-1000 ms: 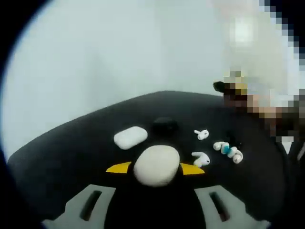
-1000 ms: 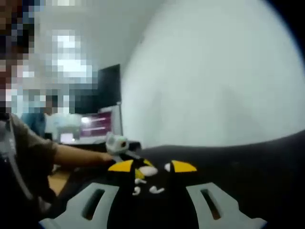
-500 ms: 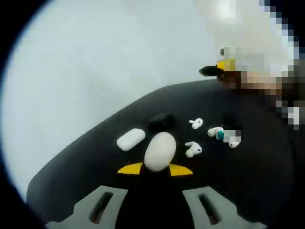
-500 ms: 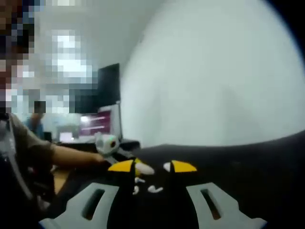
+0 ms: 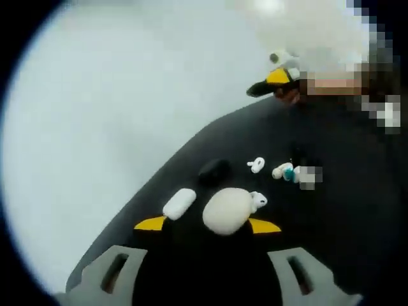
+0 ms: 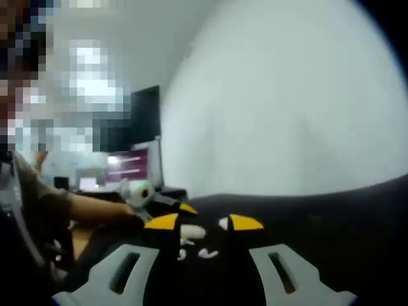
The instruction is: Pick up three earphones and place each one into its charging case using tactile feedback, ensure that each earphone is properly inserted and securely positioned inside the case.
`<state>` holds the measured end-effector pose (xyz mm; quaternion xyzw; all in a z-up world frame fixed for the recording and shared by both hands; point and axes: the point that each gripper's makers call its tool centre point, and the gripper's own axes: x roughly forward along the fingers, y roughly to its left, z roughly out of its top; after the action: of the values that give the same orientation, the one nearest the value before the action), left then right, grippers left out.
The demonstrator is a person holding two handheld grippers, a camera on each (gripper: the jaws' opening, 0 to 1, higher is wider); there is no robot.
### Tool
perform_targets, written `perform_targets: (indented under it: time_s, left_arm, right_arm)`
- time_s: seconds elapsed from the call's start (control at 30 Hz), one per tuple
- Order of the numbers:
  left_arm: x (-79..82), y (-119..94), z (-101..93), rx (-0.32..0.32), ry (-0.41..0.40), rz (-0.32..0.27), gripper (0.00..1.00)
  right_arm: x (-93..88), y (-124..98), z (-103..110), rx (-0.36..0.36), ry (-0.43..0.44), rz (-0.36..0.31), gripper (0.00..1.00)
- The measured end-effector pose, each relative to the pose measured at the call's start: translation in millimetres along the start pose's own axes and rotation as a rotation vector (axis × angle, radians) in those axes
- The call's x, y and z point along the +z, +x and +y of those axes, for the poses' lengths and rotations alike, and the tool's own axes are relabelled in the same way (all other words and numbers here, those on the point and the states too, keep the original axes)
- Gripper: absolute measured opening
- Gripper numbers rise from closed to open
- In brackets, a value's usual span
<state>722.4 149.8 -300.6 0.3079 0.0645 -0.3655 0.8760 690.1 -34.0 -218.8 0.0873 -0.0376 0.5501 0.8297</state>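
In the left gripper view my left gripper [image 5: 208, 224] stands open, its yellow tips wide apart over the black mat [image 5: 331, 229]. A white oval case [image 5: 226, 210] lies between the tips, with a gap to the left tip. A white pill-shaped case [image 5: 180, 203] and a black case [image 5: 213, 169] lie beyond. Three white earphones are scattered to the right: one [image 5: 258, 201] against the oval case, one [image 5: 256, 165] farther off, one with teal [image 5: 284, 172]. My right gripper [image 6: 203, 222] is open low over the mat, with blurred white earphones [image 6: 207, 254] between its jaws.
The mat's curved far edge meets a pale table surface [image 5: 127, 95]. In the right gripper view a person's arm [image 6: 95, 207] reaches in from the left holding the left gripper [image 6: 141, 191]. A dark monitor [image 6: 143, 111] stands behind. The right gripper's yellow tip [image 5: 275, 78] shows top right.
The left gripper view has rolled and shifted, and its jaws stand wider apart than half a second ago. In the right gripper view the left gripper has moved slightly leftward; that view holds still.
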Motion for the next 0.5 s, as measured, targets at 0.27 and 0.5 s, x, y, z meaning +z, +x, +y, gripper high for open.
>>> perform_targets:
  time_s: [0.27,0.5]
  left_arm:
    - [9.4,11.2,-14.2,-0.042,0.045,-0.001,0.36]
    - [12.2,17.5,-19.4,-0.03,0.046,-0.004,0.26]
  right_arm:
    - [0.8,-1.4,-3.5,-0.005,0.021,-0.009,0.31]
    - [-0.1,-0.8,-2.3,0.001,0.02,-0.003,0.31]
